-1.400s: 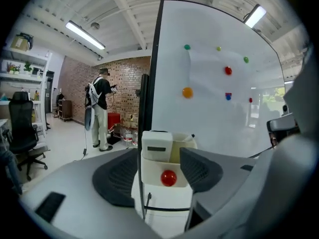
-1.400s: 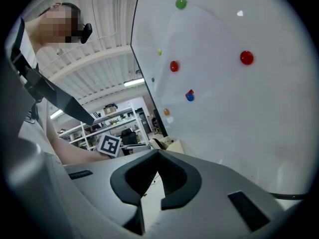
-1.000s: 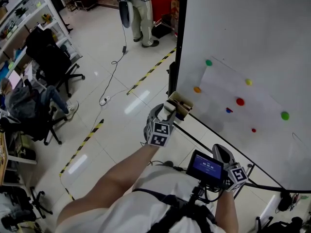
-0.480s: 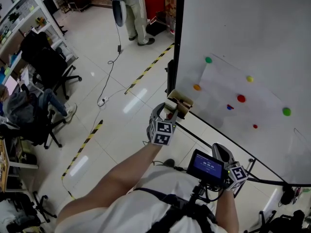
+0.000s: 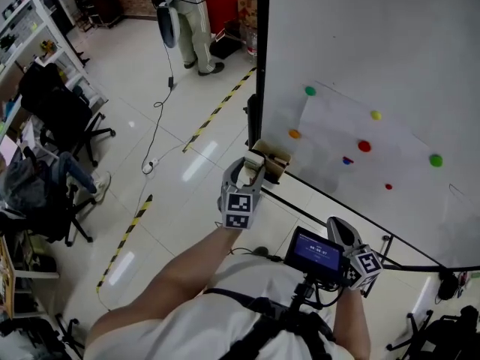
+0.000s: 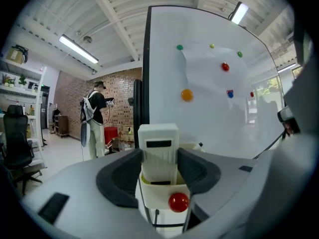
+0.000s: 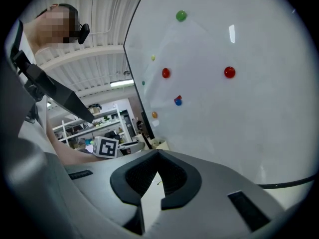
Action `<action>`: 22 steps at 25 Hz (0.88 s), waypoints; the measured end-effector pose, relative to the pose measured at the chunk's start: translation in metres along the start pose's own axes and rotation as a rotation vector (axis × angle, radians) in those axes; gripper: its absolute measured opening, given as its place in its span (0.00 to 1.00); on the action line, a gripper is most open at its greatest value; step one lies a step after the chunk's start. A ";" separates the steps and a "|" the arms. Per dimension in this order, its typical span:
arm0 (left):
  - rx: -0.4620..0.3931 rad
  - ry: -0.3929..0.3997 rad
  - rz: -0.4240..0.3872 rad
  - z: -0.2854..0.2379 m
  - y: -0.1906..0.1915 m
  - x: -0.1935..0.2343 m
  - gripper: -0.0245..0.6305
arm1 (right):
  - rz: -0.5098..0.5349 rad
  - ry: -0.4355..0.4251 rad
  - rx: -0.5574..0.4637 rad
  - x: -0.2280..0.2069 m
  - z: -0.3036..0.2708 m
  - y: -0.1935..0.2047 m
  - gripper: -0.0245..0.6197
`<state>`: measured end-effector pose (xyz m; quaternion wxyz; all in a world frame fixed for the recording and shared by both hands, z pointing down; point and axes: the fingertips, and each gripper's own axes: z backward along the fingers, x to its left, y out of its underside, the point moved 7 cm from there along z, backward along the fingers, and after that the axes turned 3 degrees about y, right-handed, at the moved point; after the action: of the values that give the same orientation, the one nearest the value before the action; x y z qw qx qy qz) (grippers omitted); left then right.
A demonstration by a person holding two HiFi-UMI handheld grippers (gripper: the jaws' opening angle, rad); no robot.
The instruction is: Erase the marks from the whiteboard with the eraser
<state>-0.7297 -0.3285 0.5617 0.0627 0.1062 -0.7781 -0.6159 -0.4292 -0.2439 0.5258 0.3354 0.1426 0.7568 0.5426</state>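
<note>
The left gripper (image 6: 160, 158) is clamping one white eraser (image 6: 158, 141); seven coloured dots (image 5: 364, 146) are showing on the whiteboard (image 5: 390, 43) ahead of it; the right gripper (image 7: 157, 157) is hanging closed, empty.

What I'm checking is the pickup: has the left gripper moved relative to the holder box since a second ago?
No. Against the whiteboard, the left gripper stays at the corner holder box, jaws on the eraser; only the camera framing shifted.
</note>
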 end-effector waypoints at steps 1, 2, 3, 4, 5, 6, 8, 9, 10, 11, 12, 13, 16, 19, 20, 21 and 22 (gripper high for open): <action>-0.024 0.006 -0.002 0.003 -0.006 0.003 0.42 | 0.000 0.008 -0.006 -0.002 0.000 0.000 0.08; -0.049 0.014 -0.002 0.007 -0.013 0.007 0.42 | 0.003 0.015 -0.019 -0.005 -0.001 -0.002 0.08; -0.076 0.026 -0.003 0.010 -0.020 0.009 0.42 | 0.008 0.023 -0.037 -0.008 -0.001 -0.004 0.08; -0.105 0.045 -0.004 0.014 -0.028 0.010 0.42 | 0.015 0.033 -0.051 -0.012 0.000 -0.006 0.08; -0.133 0.069 -0.006 0.018 -0.035 0.009 0.42 | 0.020 0.044 -0.059 -0.015 0.002 -0.007 0.08; -0.157 0.100 -0.006 0.022 -0.041 0.006 0.42 | 0.025 0.054 -0.066 -0.015 0.004 -0.010 0.08; -0.193 0.174 0.001 0.030 -0.050 -0.002 0.42 | 0.027 0.081 -0.086 -0.015 0.011 -0.015 0.08; -0.205 0.217 0.008 0.033 -0.053 -0.008 0.42 | 0.025 0.099 -0.096 -0.016 0.016 -0.016 0.08; -0.215 0.263 0.015 0.035 -0.056 -0.015 0.42 | 0.023 0.116 -0.106 -0.017 0.020 -0.017 0.08; -0.224 0.312 0.021 0.036 -0.058 -0.023 0.42 | 0.025 0.132 -0.116 -0.018 0.025 -0.018 0.08; -0.233 0.364 0.027 0.036 -0.060 -0.033 0.42 | 0.031 0.147 -0.125 -0.020 0.029 -0.020 0.08; -0.238 0.415 0.033 0.036 -0.062 -0.045 0.42 | 0.040 0.162 -0.135 -0.021 0.035 -0.022 0.08; -0.214 0.533 0.050 0.045 -0.059 -0.081 0.42 | 0.041 0.198 -0.151 -0.021 0.058 -0.020 0.08; -0.197 0.613 0.031 0.053 -0.053 -0.112 0.42 | 0.025 0.226 -0.160 -0.024 0.082 -0.015 0.08; -0.207 0.646 0.013 0.051 -0.055 -0.124 0.42 | 0.027 0.243 -0.171 -0.029 0.091 -0.016 0.08; -0.217 0.679 -0.003 0.050 -0.058 -0.138 0.42 | 0.028 0.263 -0.185 -0.034 0.102 -0.018 0.08; -0.221 0.708 -0.014 0.049 -0.060 -0.151 0.42 | 0.026 0.281 -0.198 -0.038 0.114 -0.019 0.08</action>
<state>-0.5894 -0.2587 0.4972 0.3347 0.3105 -0.6365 -0.6216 -0.3232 -0.1905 0.5002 0.2315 0.0412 0.7373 0.6333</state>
